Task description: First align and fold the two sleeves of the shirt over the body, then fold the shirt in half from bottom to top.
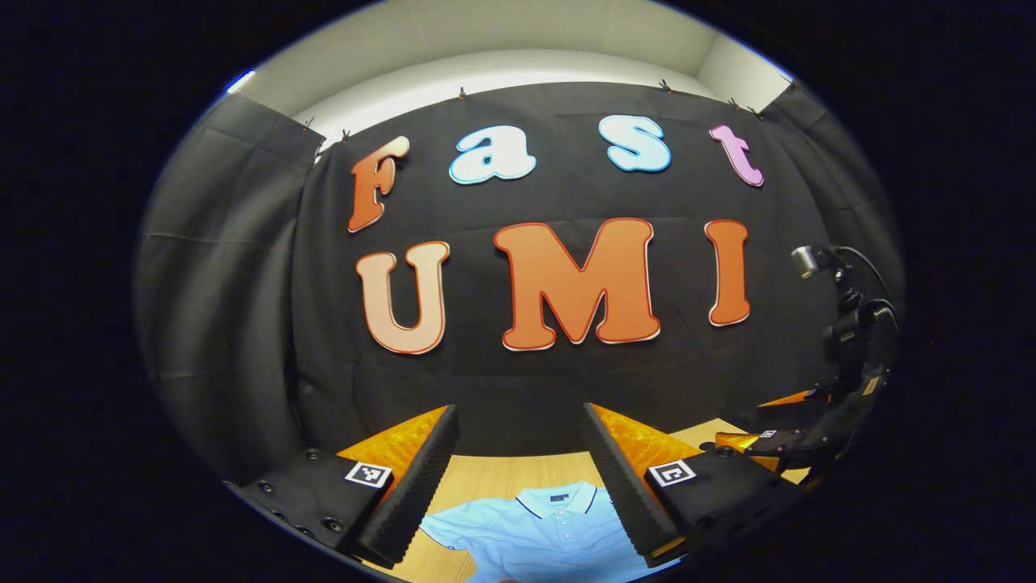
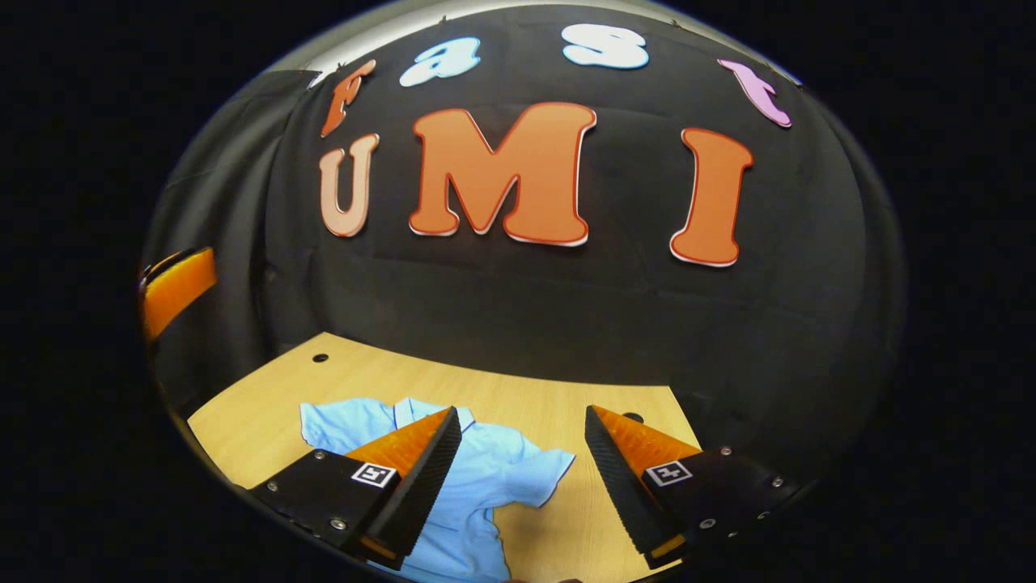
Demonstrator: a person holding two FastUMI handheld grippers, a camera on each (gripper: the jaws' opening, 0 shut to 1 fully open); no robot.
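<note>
Ribbed wedge fingers (image 2: 429, 478) frame soft blue shirt (image 2: 477, 486) on woodgrain table (image 2: 502, 401).

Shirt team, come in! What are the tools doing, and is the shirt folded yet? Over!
Left tool open, above the collar. Right tool open, over one sleeve. Shirt flat on table, sleeves unfolded. Nothing blocking.

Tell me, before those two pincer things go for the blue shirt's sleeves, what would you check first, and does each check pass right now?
1. Left gripper open, nothing between its fingers: ok.
2. Right gripper open, holding nothing: ok.
3. Light blue polo shirt lies on the wooden table, collar toward the wall: ok.
4. The sleeve in the right gripper view is spread out to the side, not yet folded over the body: ok to start.
5. The other sleeve is partly behind a finger, so its lie: cannot tell.
6. Shirt's bottom hem flat: cannot tell.
</note>
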